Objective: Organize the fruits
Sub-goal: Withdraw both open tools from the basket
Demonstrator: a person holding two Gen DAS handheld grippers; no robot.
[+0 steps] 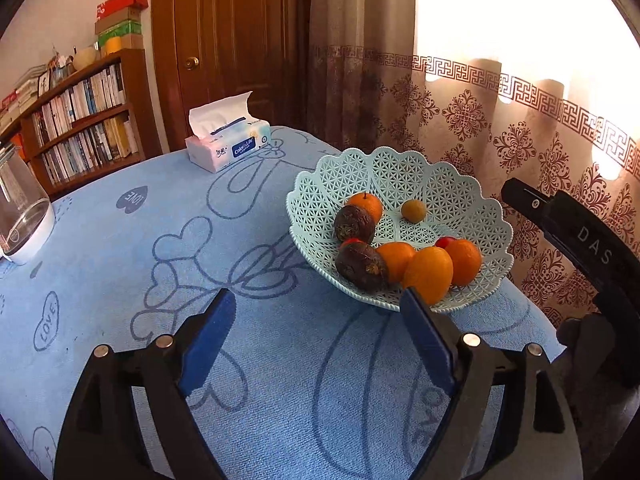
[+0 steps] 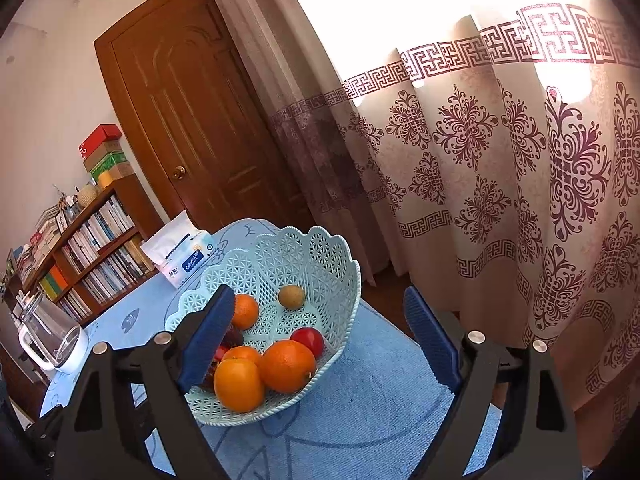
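A pale green lattice fruit basket point(image 1: 420, 176) stands on the blue tablecloth at the table's right side. It holds several oranges point(image 1: 429, 274), two dark purple fruits point(image 1: 360, 266), a small yellow-green fruit point(image 1: 413, 211) and red fruits point(image 1: 445, 242). My left gripper point(image 1: 320, 304) is open and empty, just in front of and left of the basket. My right gripper point(image 2: 320, 304) is open and empty above the basket point(image 2: 308, 256); its left finger hides the dark fruits. Oranges point(image 2: 286, 366), a red fruit point(image 2: 308, 340) and the small fruit point(image 2: 291, 296) show there.
A tissue pack point(image 1: 228, 146) lies at the table's far edge. A glass jug point(image 1: 20, 212) stands at the left. A bookshelf point(image 1: 84, 120), a door point(image 1: 240, 40) and patterned curtains point(image 1: 520, 140) lie behind. The right gripper's body point(image 1: 592, 256) is beside the basket.
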